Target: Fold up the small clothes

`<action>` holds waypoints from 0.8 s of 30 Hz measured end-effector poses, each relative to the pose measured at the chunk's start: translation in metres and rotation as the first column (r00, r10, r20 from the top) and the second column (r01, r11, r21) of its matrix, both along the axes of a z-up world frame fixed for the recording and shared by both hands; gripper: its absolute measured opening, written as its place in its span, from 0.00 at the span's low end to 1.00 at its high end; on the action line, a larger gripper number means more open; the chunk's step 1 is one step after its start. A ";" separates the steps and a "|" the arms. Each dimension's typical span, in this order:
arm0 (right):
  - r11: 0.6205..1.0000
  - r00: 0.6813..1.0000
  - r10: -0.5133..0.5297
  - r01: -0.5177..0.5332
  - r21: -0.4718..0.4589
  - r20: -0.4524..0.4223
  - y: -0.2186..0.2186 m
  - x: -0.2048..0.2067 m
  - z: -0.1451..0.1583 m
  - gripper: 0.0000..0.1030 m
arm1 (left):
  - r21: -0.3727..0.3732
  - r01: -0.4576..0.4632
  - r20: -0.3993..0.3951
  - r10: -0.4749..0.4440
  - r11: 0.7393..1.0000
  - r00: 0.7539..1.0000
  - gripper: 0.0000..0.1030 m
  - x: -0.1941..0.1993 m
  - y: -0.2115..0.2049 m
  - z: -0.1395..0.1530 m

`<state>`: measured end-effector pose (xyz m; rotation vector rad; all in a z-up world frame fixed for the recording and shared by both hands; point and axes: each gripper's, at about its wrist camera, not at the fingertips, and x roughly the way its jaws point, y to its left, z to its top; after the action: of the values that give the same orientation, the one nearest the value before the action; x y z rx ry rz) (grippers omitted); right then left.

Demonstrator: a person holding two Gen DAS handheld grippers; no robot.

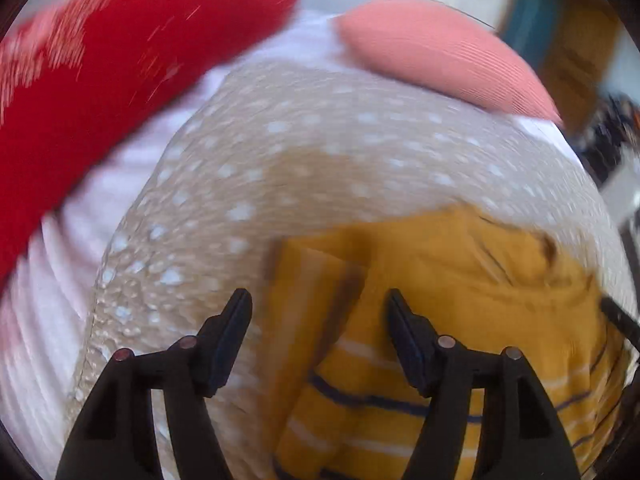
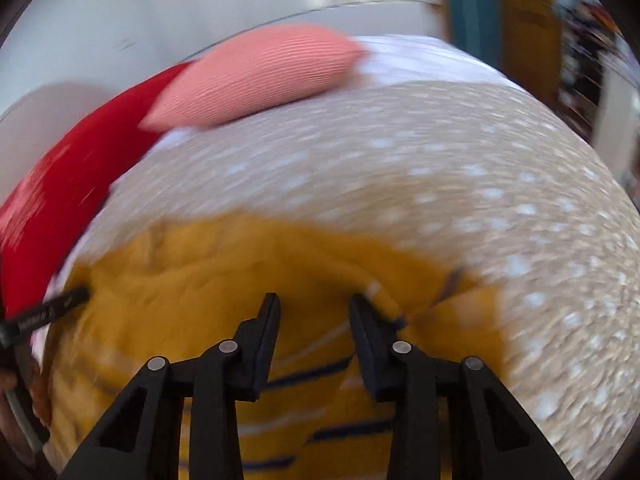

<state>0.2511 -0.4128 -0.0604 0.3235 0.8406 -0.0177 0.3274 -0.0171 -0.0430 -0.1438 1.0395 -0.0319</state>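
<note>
Both my wrist views were smeared with motion blur. A mustard-yellow striped garment (image 1: 460, 320) lay crumpled on a beige cloth with white dots (image 1: 300, 152). My left gripper (image 1: 320, 312) hovered over the garment's left edge, fingers spread, gripping nothing. My right gripper (image 2: 314, 316) sat above the garment's upper part (image 2: 224, 280), fingers also apart and empty. Beyond the dotted cloth lay a pink ribbed cushion (image 2: 260, 76) and, beside it, a red cushion (image 1: 120, 72).
</note>
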 end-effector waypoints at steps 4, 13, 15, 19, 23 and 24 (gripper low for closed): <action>0.996 0.997 -0.070 0.068 0.056 0.032 -0.033 -0.022 0.019 0.43 | -0.078 -0.010 0.020 0.012 0.997 1.000 0.66 -0.018 0.022 0.011; 0.990 0.986 0.131 -0.136 0.044 0.103 0.001 -0.144 0.041 0.50 | -0.099 0.005 0.132 0.008 0.995 0.991 0.76 -0.101 0.042 0.061; 0.986 0.988 0.146 -0.150 0.079 0.054 0.004 -0.149 0.018 0.58 | -0.114 -0.032 0.174 0.052 0.993 0.983 0.83 -0.127 0.049 0.064; 0.990 0.994 0.083 -0.074 0.123 -0.068 -0.009 -0.142 -0.019 0.58 | -0.137 -0.087 0.169 0.110 0.987 0.979 0.84 -0.154 0.060 0.047; 0.993 0.995 0.091 -0.093 0.068 0.029 0.011 -0.162 0.028 0.59 | -0.092 -0.142 0.110 0.152 0.986 0.982 0.84 -0.155 0.072 0.010; 0.992 0.993 0.112 -0.114 0.043 0.048 0.020 -0.164 0.039 0.59 | -0.070 -0.157 0.109 0.164 0.985 0.980 0.84 -0.154 0.075 0.004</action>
<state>0.0866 -0.3926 -0.0210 0.3178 0.8142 0.1146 0.1729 0.0576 -0.0389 -0.2784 0.9101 0.0738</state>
